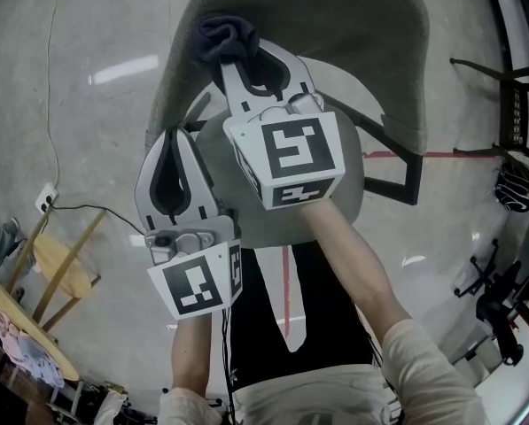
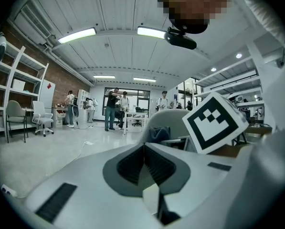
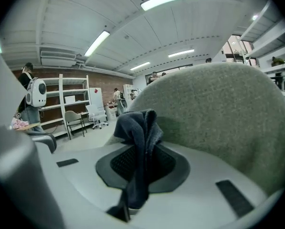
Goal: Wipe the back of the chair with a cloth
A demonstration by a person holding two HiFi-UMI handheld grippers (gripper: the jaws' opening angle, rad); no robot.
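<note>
The chair's grey-green fabric back (image 1: 353,34) curves across the top of the head view, above its seat (image 1: 353,184). My right gripper (image 1: 237,56) is shut on a dark blue cloth (image 1: 224,38), bunched at its tip against the left part of the chair back. In the right gripper view the cloth (image 3: 140,142) hangs pinched between the jaws, with the chair back (image 3: 218,113) just behind it. My left gripper (image 1: 171,171) is lower left, beside the seat's edge, shut and holding nothing. The left gripper view shows its closed jaws, the chair back (image 2: 168,120) and the cloth (image 2: 159,133) beyond.
A black frame (image 1: 397,175) juts from the chair's right side. Wooden chairs (image 1: 56,273) stand at lower left, another chair (image 1: 512,104) at far right, and a cable (image 1: 87,206) runs from a floor socket. Shelves, office chairs and people are far off across the room.
</note>
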